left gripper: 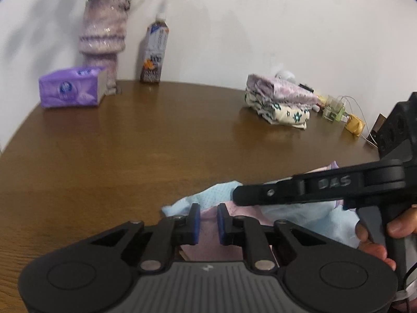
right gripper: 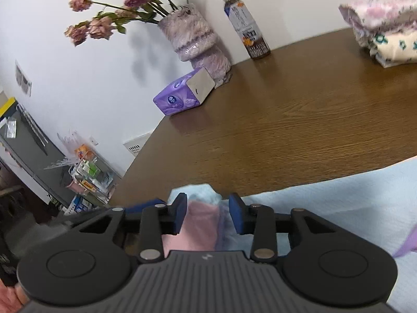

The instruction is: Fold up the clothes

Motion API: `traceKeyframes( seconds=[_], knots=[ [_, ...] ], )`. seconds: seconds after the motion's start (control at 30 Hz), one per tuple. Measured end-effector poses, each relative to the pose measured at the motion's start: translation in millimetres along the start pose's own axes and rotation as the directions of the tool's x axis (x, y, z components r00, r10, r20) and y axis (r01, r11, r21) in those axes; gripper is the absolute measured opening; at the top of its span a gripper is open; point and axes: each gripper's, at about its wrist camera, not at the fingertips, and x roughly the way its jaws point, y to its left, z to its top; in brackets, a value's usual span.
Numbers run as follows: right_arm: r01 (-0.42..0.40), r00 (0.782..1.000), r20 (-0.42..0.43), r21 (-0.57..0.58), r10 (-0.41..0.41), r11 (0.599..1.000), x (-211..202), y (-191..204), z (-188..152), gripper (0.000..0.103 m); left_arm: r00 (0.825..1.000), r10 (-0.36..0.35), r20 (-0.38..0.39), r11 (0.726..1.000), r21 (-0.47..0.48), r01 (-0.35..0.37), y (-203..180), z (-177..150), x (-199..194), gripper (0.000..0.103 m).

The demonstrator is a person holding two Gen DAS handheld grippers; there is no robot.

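Note:
A light blue and pink garment (left gripper: 208,208) lies bunched at the near edge of the brown table (left gripper: 156,135). My left gripper (left gripper: 208,223) hovers over its pink part with the jaws a little apart and nothing between the pads. My right gripper (left gripper: 242,195) crosses from the right in the left wrist view, just above the garment. In the right wrist view my right gripper (right gripper: 208,215) is open over the pink and blue cloth (right gripper: 203,224), which spreads to the right (right gripper: 338,203).
A stack of folded clothes (left gripper: 278,104) sits at the back right of the table. A purple tissue pack (left gripper: 70,88), a fuzzy vase with flowers (left gripper: 103,41) and a drink bottle (left gripper: 155,52) stand at the back left. Small items (left gripper: 338,112) lie beside the stack.

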Motion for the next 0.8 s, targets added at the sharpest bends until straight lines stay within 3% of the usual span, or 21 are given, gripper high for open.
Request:
traceKeyframes(
  seconds=[0.03, 0.1, 0.17, 0.27, 0.37, 0.5, 0.57, 0.63, 0.77, 0.8],
  knots=[
    [0.011, 1.000, -0.011, 0.010, -0.011, 1.000, 5, -2, 0, 0.016, 1.000, -0.002, 0.004, 1.000, 0.000, 0.002, 0, -1, -1, 0.013],
    [0.042, 0.998, -0.037, 0.032, -0.041, 0.999, 13, -9, -2, 0.012, 1.000, -0.006, 0.013, 1.000, 0.000, 0.006, -1, -2, -3, 0.014],
    [0.045, 0.998, -0.042, 0.049, -0.043, 0.998, 14, -16, -5, 0.012, 0.999, -0.002, 0.051, 1.000, -0.002, 0.003, -3, -2, -15, 0.015],
    [0.009, 1.000, -0.018, 0.064, -0.007, 0.998, 4, -17, -6, 0.016, 0.996, 0.008, 0.094, 1.000, 0.004, -0.008, -7, -5, -33, 0.025],
    [-0.012, 1.000, 0.014, 0.022, 0.012, 1.000, -12, -8, -8, 0.022, 0.997, 0.014, 0.082, 1.000, 0.013, -0.015, -11, -13, -37, 0.025],
    [-0.013, 1.000, -0.016, -0.013, 0.013, 1.000, -17, -1, -16, 0.033, 0.999, 0.031, 0.044, 0.999, 0.024, -0.032, -15, -19, -26, 0.023],
    [-0.014, 0.999, -0.038, -0.009, 0.013, 1.000, -12, -2, -19, 0.032, 0.998, 0.032, 0.045, 0.999, 0.024, -0.033, -15, -20, -25, 0.023],
    [-0.017, 0.998, -0.059, 0.000, 0.017, 1.000, -8, -3, -22, 0.017, 0.997, 0.042, 0.071, 0.999, 0.010, -0.043, -15, -21, -32, 0.023],
    [-0.039, 0.998, -0.039, 0.010, 0.039, 0.999, -23, -5, -24, 0.020, 0.992, 0.047, 0.121, 0.999, -0.005, -0.047, -21, -27, -54, 0.037],
    [-0.040, 0.999, -0.026, 0.000, 0.040, 0.999, -29, -3, -25, 0.028, 0.991, 0.054, 0.119, 0.999, -0.010, -0.053, -23, -30, -56, 0.038]
  ],
)
